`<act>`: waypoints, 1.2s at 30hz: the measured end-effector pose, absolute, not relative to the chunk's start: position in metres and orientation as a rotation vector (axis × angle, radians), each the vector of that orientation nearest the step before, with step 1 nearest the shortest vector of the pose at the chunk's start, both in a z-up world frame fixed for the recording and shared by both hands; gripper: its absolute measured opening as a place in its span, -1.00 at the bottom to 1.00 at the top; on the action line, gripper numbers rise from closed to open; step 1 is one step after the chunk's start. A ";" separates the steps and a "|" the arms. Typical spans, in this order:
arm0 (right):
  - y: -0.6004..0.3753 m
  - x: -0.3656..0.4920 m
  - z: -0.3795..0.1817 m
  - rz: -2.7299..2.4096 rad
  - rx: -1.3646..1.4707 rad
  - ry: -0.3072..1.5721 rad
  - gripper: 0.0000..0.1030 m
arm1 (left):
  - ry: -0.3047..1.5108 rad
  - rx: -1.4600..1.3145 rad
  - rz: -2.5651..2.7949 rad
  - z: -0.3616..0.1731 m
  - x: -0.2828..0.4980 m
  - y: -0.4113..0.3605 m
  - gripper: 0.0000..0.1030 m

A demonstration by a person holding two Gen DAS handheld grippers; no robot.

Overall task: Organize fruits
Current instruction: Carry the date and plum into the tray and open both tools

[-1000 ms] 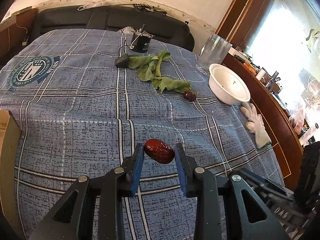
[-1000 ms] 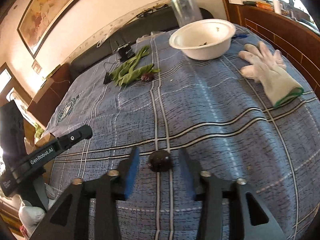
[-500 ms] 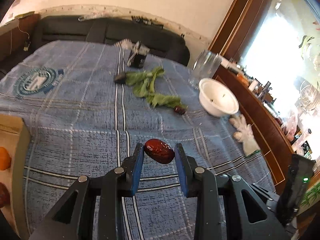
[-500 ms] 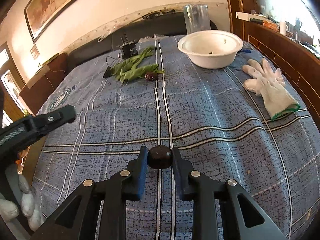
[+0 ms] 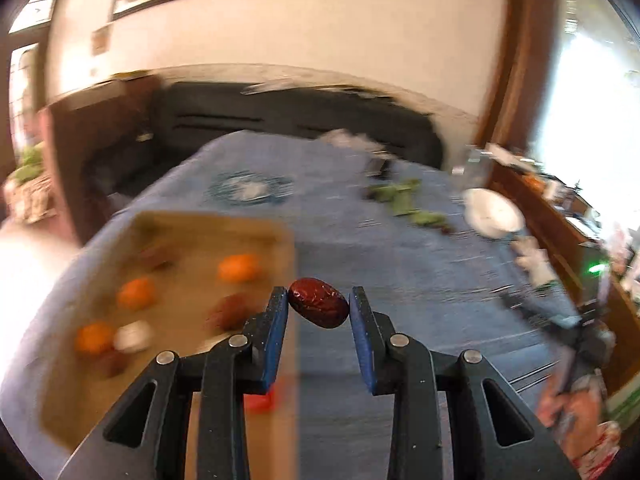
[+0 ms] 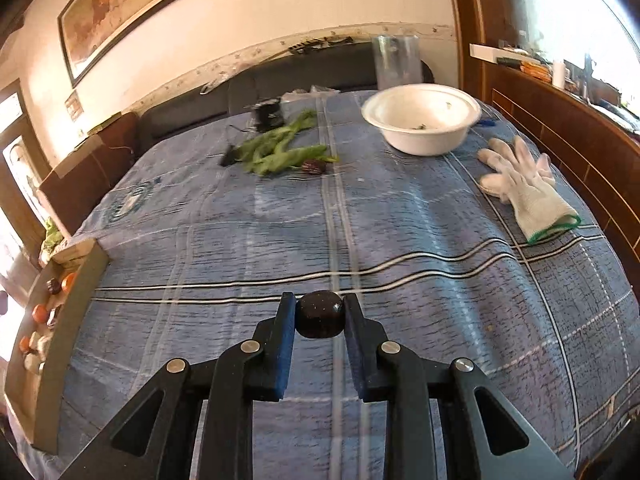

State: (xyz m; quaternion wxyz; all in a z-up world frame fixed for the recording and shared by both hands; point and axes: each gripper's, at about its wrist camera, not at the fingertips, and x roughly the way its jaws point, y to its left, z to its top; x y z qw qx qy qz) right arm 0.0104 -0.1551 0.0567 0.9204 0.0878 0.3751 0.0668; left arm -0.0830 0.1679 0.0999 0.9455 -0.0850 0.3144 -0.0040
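My left gripper [image 5: 319,307] is shut on a red date [image 5: 319,302], held in the air just right of the edge of a cardboard box [image 5: 188,226]. The box holds several orange fruits [image 5: 239,268] and dark dates [image 5: 232,311]; the view is blurred. My right gripper [image 6: 319,316] is shut on a dark round fruit [image 6: 319,319] above the blue plaid cloth [image 6: 400,220]. The box also shows at the left edge of the right wrist view [image 6: 76,300]. Another date [image 6: 313,167] lies by the green leaves [image 6: 280,148].
A white bowl [image 6: 424,128] and a clear glass jar [image 6: 396,62] stand at the back right. A white glove [image 6: 524,184] lies near the right edge by a wooden ledge. A small black object [image 6: 267,114] sits behind the leaves. A dark sofa back runs along the far side.
The left gripper has swung left with the red date, bringing the box and its fruits into view. The right gripper has closed on the dark fruit and lifted it.
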 end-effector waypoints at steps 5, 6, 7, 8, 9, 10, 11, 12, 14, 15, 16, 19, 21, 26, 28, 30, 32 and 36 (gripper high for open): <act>-0.099 -0.023 0.086 0.303 0.171 0.746 -0.50 | 0.662 -0.199 0.126 0.091 -0.108 0.230 -0.40; -0.084 -0.030 0.092 0.348 0.166 0.742 -0.50 | 0.666 -0.197 0.150 0.089 -0.111 0.239 -0.40; -0.068 -0.036 0.097 0.390 0.158 0.740 -0.50 | 0.675 -0.196 0.178 0.085 -0.112 0.247 -0.40; -0.050 -0.043 0.102 0.439 0.144 0.738 -0.49 | 0.684 -0.200 0.191 0.082 -0.113 0.253 -0.40; -0.033 -0.050 0.105 0.484 0.128 0.739 -0.49 | 0.697 -0.205 0.201 0.077 -0.114 0.259 -0.40; -0.016 -0.056 0.108 0.526 0.109 0.741 -0.49 | 0.713 -0.210 0.208 0.073 -0.115 0.263 -0.40; 0.001 -0.063 0.109 0.566 0.090 0.743 -0.49 | 0.725 -0.212 0.213 0.068 -0.115 0.268 -0.40; 0.020 -0.069 0.111 0.609 0.066 0.744 -0.49 | 0.742 -0.216 0.215 0.063 -0.115 0.273 -0.40; 0.050 -0.080 0.110 0.675 0.023 0.749 -0.49 | 0.763 -0.218 0.212 0.056 -0.117 0.277 -0.40; 0.064 -0.084 0.109 0.701 0.004 0.754 -0.49 | 0.772 -0.217 0.213 0.053 -0.117 0.278 -0.40; 0.075 -0.086 0.106 0.720 -0.011 0.760 -0.48 | 0.785 -0.216 0.217 0.050 -0.118 0.281 -0.40; 0.103 -0.090 0.095 0.757 -0.047 0.791 -0.48 | 0.817 -0.231 0.222 0.040 -0.118 0.287 -0.40; 0.118 -0.090 0.085 0.772 -0.065 0.820 -0.48 | 0.832 -0.241 0.225 0.036 -0.120 0.291 -0.40; 0.139 -0.090 0.067 0.766 -0.104 0.870 -0.48 | 0.846 -0.263 0.213 0.027 -0.122 0.295 -0.40; 0.139 -0.088 0.062 0.760 -0.115 0.880 -0.48 | 0.848 -0.261 0.208 0.025 -0.122 0.294 -0.40; 0.141 -0.087 0.058 0.757 -0.124 0.888 -0.47 | 0.855 -0.261 0.209 0.024 -0.120 0.293 -0.40; 0.143 -0.084 0.054 0.758 -0.126 0.900 -0.47 | 0.853 -0.268 0.205 0.025 -0.121 0.293 -0.35; 0.148 -0.088 0.053 0.758 -0.152 0.890 -0.47 | 0.828 -0.274 0.201 0.032 -0.125 0.292 -0.16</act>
